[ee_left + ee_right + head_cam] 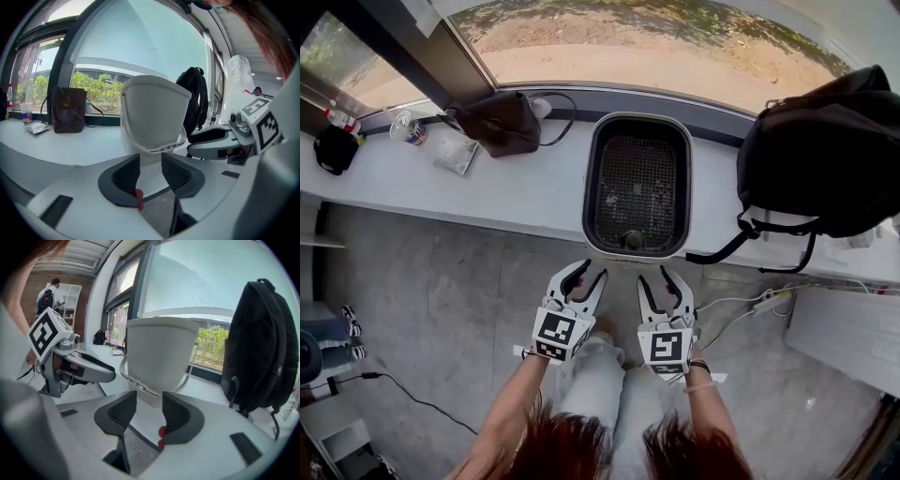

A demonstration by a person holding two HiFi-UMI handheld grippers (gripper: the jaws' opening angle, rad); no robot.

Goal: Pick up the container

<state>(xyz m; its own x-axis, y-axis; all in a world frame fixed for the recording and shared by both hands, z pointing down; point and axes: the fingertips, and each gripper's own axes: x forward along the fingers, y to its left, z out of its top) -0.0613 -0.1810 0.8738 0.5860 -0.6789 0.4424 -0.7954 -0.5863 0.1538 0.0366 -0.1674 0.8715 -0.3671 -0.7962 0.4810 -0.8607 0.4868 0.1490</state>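
Note:
A white container [637, 187] with a dark mesh inside stands on the white ledge [525, 187] below the window. In both gripper views its pale wall fills the middle, just beyond the jaws: container [154, 117], container [161, 357]. My left gripper [592, 274] and right gripper [664, 274] hover side by side over the floor, just short of the container's near edge. In each gripper view the jaws stand apart with nothing between them: left gripper [151, 171], right gripper [144, 413]. Neither one touches the container.
A black backpack [825, 159] sits on the ledge right of the container. To its left lie a brown bag [497, 122] with a cord, a cup [408, 129] and a small black pouch [336, 148]. A power strip with cables [764, 302] lies on the floor at right.

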